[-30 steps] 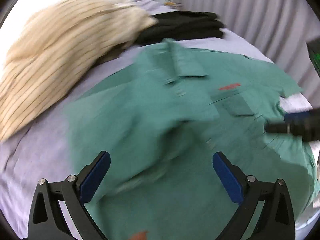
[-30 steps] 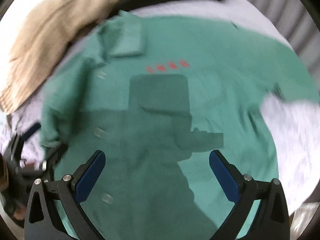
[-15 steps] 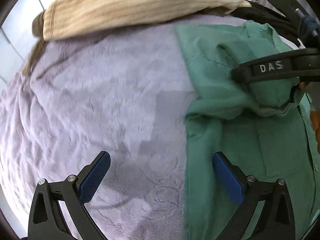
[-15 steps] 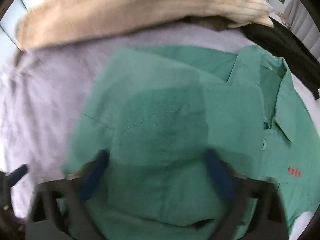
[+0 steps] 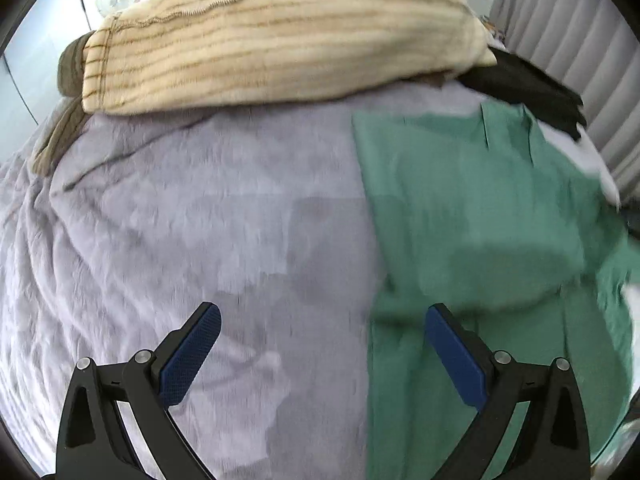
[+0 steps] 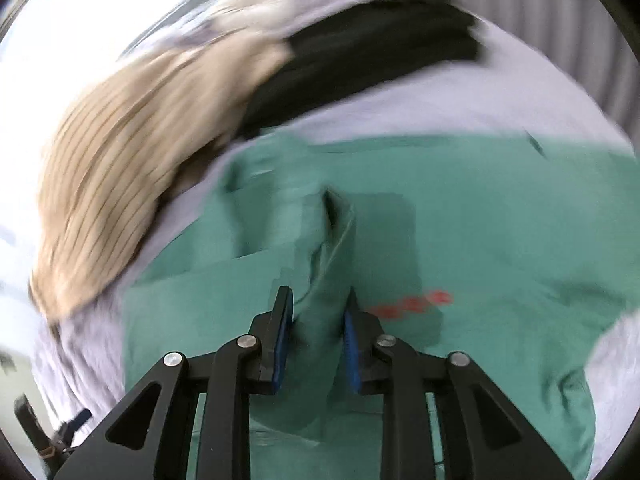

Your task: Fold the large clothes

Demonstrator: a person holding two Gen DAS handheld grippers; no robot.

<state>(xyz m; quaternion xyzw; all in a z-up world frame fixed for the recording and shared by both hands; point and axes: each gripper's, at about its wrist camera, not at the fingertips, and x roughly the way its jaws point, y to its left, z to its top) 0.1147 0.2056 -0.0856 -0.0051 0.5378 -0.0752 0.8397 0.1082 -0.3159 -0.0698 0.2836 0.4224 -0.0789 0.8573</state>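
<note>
A green button-up shirt (image 5: 480, 208) lies on the lilac bed cover (image 5: 160, 220), its left side folded to a straight edge. My left gripper (image 5: 322, 312) hangs open above that edge with nothing between its fingers; the left finger is over bare cover, the right one over the shirt. In the right wrist view the shirt (image 6: 500, 220) shows small red lettering (image 6: 412, 304). My right gripper (image 6: 318, 292) has a bunched ridge of the green fabric between its blue pads, and its jaws are closing on it. The picture is blurred by motion.
A cream striped garment (image 5: 280, 40) is heaped at the far side of the bed, with an olive-brown one (image 5: 68, 76) at its left end. A black garment (image 6: 360, 60) lies beyond the shirt's collar. Grey curtains (image 5: 560, 20) hang at the right.
My left gripper slid left, off the shirt's middle to its folded edge. My right gripper went from wide open to narrow on a ridge of shirt fabric and swung across the shirt.
</note>
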